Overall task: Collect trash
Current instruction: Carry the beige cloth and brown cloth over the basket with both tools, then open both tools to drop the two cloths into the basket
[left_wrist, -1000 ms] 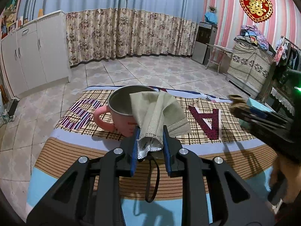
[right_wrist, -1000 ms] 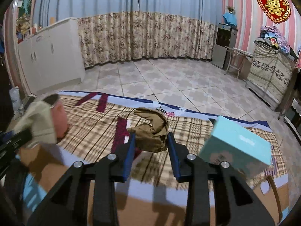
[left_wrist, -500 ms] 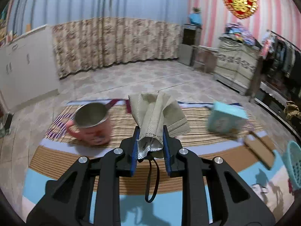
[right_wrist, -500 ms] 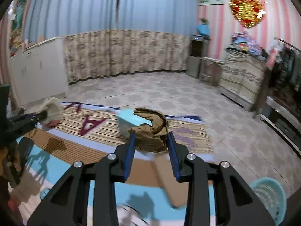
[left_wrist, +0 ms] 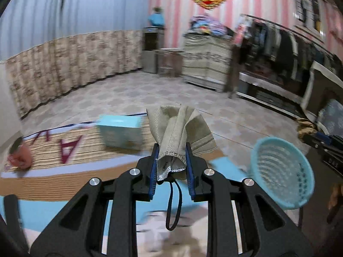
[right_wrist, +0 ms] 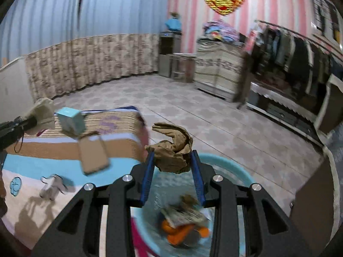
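Left gripper (left_wrist: 171, 158): jaws closed on a folded beige face mask (left_wrist: 179, 126), ear loop dangling below the fingers. Right gripper (right_wrist: 172, 162): jaws pinched on a crumpled brown paper wad (right_wrist: 172, 150).

Change noted: one second ago both tools were over the patterned mat, the left beside the pink cup (left_wrist: 19, 157). Both have since swung rightward. The light-blue basket (left_wrist: 278, 171) now sits ahead and to the right of the left tool. In the right wrist view it lies directly beneath the fingers, with orange peel and wrappers (right_wrist: 184, 224) already inside.

Assessment: the wad appears placed for release. The mask likely needs further travel to the right. The teal box (left_wrist: 120, 131) sits ahead-left of the left tool.
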The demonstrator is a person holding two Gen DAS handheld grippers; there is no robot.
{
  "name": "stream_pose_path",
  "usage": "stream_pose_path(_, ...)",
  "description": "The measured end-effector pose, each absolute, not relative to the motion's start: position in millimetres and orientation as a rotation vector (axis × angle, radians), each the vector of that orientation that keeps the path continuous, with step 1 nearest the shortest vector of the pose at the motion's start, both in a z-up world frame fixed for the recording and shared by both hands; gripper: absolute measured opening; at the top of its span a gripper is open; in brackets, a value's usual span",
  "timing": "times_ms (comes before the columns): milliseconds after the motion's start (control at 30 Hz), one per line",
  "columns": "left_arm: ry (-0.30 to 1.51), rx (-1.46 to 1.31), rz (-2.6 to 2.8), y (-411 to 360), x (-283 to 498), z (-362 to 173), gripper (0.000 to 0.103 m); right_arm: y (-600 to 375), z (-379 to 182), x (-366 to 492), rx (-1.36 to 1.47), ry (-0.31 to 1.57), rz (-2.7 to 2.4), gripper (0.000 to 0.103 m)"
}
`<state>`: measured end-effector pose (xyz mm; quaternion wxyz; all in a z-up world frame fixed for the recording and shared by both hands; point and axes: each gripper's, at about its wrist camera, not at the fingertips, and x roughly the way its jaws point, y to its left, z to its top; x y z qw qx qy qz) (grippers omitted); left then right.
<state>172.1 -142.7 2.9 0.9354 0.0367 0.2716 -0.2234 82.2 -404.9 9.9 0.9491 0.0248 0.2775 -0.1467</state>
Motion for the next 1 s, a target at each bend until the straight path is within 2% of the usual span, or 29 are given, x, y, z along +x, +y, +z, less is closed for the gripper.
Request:
stream_pose_path(267,0.603,0.146,-0.654,-263.7,134.1,-31.1,0.021,-463.4,-9.4,46.8,0.11,0.566,-0.372,0.034)
stream_pose_path(467,0.668,0.175,-0.727,-313.7,131.1,-55.9,0.022,-494.0,-18.6,40.4,0.163,0.564,-0.397,0.034)
stream_pose_path(600,0.665,0.212,-0.735,-334.9,129.1,-60.2,0.029,-507.8,-25.5,37.6,0.176,0.568,-0.41,0.034)
stream_pose_path(733,0.652,0.203,-0.736,-336.3,127.4,-54.7,0.059,-512.2,-33.4,30.8,0.194,0.574,-0.416,0.034)
stream_pose_path(900,0.611,0.204,-0.684,-320.5,127.8,-41.7,0.072,-509.9,-39.2,32.3,0.199,0.581,-0.408,0.034)
stream_pose_path(967,0.6,0.188,-0.662,-310.9,129.2,-36.4,0.085,-505.2,-42.8,37.2,0.199,0.587,-0.397,0.034)
stream_pose_path(1000,0.593,0.171,-0.648,-302.0,129.5,-32.4,0.089,-503.2,-44.6,38.4,0.198,0.589,-0.392,0.035)
